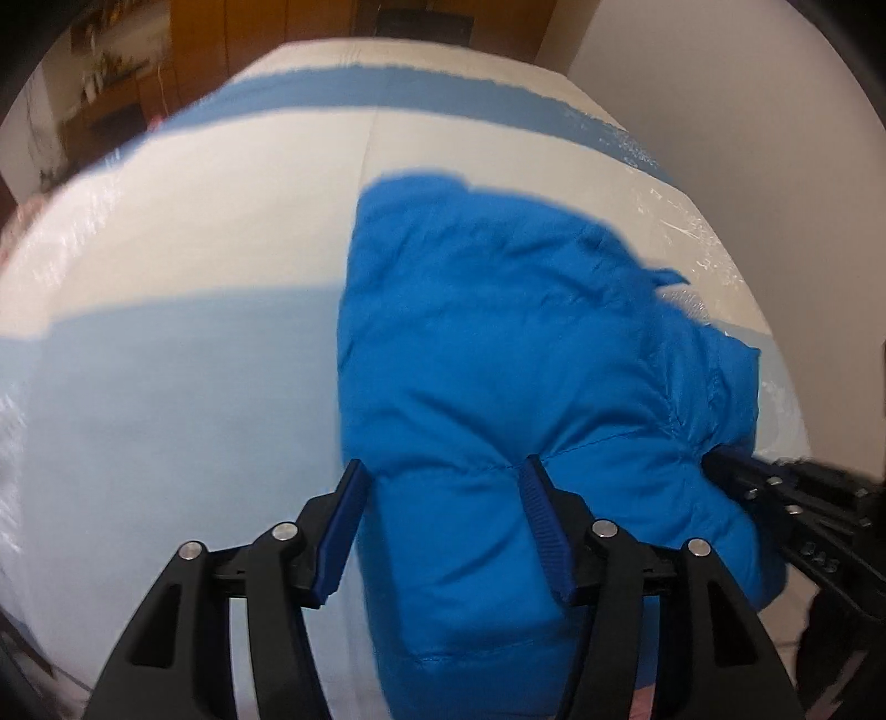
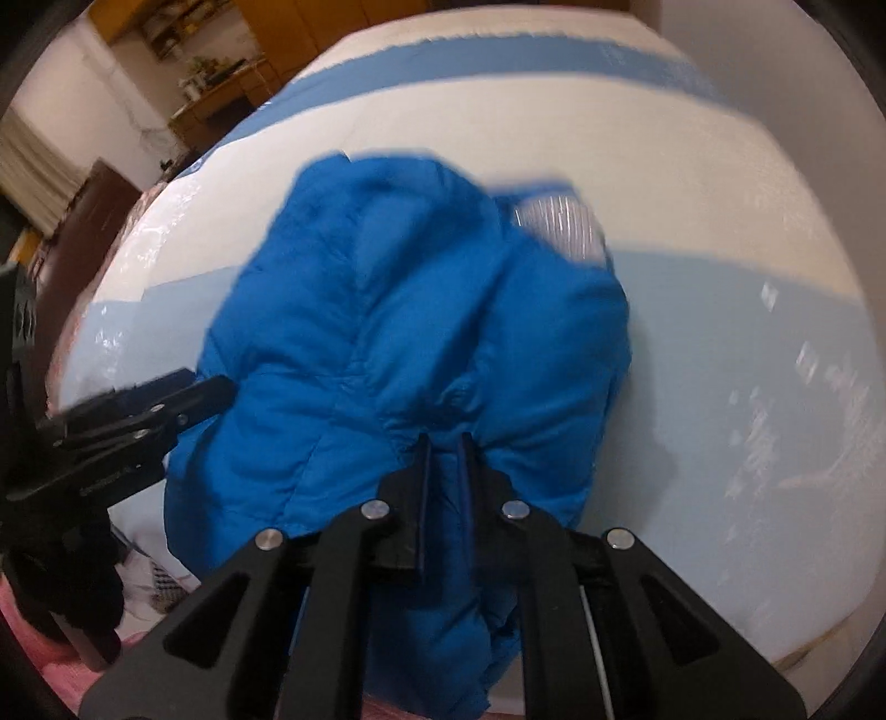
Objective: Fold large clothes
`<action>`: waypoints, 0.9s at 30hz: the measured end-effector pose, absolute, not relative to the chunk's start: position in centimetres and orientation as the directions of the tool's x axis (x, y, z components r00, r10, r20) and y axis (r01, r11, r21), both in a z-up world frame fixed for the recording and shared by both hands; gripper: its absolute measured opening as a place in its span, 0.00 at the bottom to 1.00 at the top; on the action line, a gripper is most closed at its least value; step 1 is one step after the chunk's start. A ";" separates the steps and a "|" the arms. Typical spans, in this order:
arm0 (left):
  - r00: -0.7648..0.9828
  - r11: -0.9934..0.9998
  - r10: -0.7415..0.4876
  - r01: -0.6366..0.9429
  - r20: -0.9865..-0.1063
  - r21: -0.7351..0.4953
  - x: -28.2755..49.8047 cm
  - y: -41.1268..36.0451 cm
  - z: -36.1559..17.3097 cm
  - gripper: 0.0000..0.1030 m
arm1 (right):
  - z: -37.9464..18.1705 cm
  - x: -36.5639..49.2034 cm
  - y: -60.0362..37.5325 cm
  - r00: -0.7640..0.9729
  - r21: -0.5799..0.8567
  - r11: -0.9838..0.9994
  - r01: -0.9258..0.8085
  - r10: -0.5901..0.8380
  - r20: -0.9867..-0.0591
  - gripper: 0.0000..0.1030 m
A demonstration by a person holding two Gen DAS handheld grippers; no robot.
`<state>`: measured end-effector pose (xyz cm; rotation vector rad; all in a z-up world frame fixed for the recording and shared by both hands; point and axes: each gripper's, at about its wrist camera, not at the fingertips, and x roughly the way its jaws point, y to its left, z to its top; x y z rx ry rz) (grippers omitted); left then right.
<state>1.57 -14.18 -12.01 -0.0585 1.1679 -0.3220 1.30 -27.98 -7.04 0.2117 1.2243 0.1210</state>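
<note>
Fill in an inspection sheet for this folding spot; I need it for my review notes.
Surface: bed cover in white and blue bands, with glossy patches.
Job's things: blue padded jacket, bunched up on the cover.
Clutter: nothing seen on the cover.
Grippers: left hand-held gripper straddles a thick jacket fold, with the inner pad pressed in; right hand-held gripper is shut on gathered jacket fabric.
Cables: nothing seen.
Surroundings: wooden cabinets, shelves with small items, plain wall.
</note>
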 end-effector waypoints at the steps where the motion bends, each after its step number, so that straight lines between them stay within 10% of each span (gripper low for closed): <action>1: 0.348 0.951 -0.282 0.225 -0.894 -0.212 1.5 -14.3 -12.3 0.57 | -7.9 1.2 -28.2 0.337 0.237 0.971 0.029 0.214 -0.917 0.06; 10: 0.305 0.946 -0.298 0.223 -0.904 -0.237 2.7 -14.5 -13.5 0.60 | -9.1 1.8 -27.9 0.355 0.231 0.972 0.043 0.201 -0.913 0.05; 19: 0.278 0.903 -0.429 0.148 -0.859 -0.403 4.2 -8.6 -11.4 0.72 | -4.5 1.9 -31.9 0.410 0.354 0.933 0.061 0.300 -0.861 0.67; 27: 0.181 0.854 -0.520 0.140 -0.835 -0.502 5.5 -9.2 -15.3 0.76 | -9.8 2.8 -33.8 0.301 0.453 0.880 0.144 0.397 -0.867 0.77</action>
